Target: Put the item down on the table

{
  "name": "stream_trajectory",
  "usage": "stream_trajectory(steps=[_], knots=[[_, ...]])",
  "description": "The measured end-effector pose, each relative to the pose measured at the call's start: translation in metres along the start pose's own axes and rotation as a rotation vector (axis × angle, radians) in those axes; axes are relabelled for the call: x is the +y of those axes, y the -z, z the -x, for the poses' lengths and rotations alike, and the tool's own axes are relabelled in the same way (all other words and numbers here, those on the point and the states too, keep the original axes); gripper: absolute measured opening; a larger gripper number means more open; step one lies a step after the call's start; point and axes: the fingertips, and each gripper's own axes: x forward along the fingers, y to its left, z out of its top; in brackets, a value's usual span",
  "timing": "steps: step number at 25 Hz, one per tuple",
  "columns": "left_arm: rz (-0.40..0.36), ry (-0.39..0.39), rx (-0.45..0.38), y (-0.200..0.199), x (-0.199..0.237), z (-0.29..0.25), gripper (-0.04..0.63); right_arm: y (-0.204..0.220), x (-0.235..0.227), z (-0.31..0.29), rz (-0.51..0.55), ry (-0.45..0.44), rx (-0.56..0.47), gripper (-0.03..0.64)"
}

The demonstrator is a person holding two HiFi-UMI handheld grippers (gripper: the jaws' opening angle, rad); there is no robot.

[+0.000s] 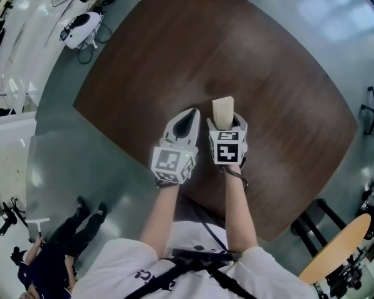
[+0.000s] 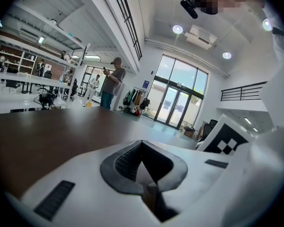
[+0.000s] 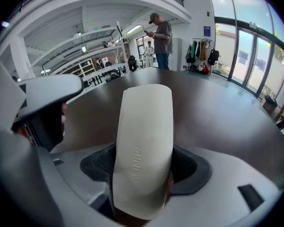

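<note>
Cream curved plastic strip [image 3: 144,141] juts forward from your right gripper [image 3: 146,171], which is clamped on its near end. It looks light, stiff and slippery, so grip it there. Your left gripper [image 2: 143,148], alongside, is closed on nothing.

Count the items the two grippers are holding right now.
1. A beige flat piece is clamped in the right gripper, over the brown table. The left gripper is shut with nothing between its fingers. Nothing else looks hidden.

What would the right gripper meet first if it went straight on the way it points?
Likely just the table top; nothing else lies ahead of the right gripper and its beige item. Depth is unclear.
</note>
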Motion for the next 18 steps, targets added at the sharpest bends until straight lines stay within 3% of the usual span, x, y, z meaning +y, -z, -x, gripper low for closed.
stream_trajectory(steps=[7,18], knots=[[0.033,-0.005,0.019,0.009,0.005,0.003,0.012,0.013,0.006,-0.013,0.038,0.018,0.141,0.328],[0.055,-0.027,0.011,0.023,0.014,0.015,0.012,0.019,0.007,-0.018,0.074,0.077,0.156,0.328]])
